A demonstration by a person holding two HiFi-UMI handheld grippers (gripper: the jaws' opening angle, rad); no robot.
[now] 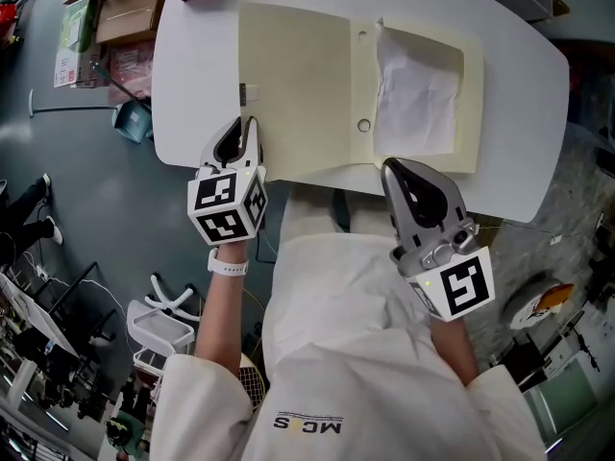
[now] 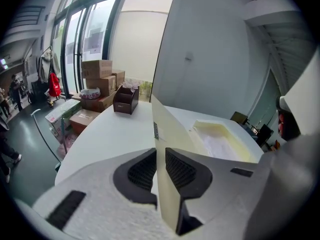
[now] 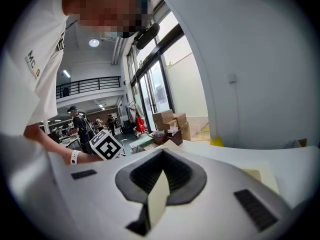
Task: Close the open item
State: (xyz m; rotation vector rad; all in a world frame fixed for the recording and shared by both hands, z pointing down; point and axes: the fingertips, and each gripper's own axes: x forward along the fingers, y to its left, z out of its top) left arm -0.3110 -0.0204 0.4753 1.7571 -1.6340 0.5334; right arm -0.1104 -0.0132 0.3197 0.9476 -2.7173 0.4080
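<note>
Though unclear overhead, left gripper and right gripper fingers each tight on cream box edge.

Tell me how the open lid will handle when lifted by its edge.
The lid is likely stiff: it shows as a flat, unbent panel between the left gripper fingers. Probably light, being thin board. The box may slide unless the right gripper pins it.

- Left gripper: reaches forward on the person's left, jaws clamped on a cream lid, one pad on each face.
- Left wrist: white band, bare forearm.
- Right gripper: reaches forward on the right, jaws pinching a thin cream box edge.
</note>
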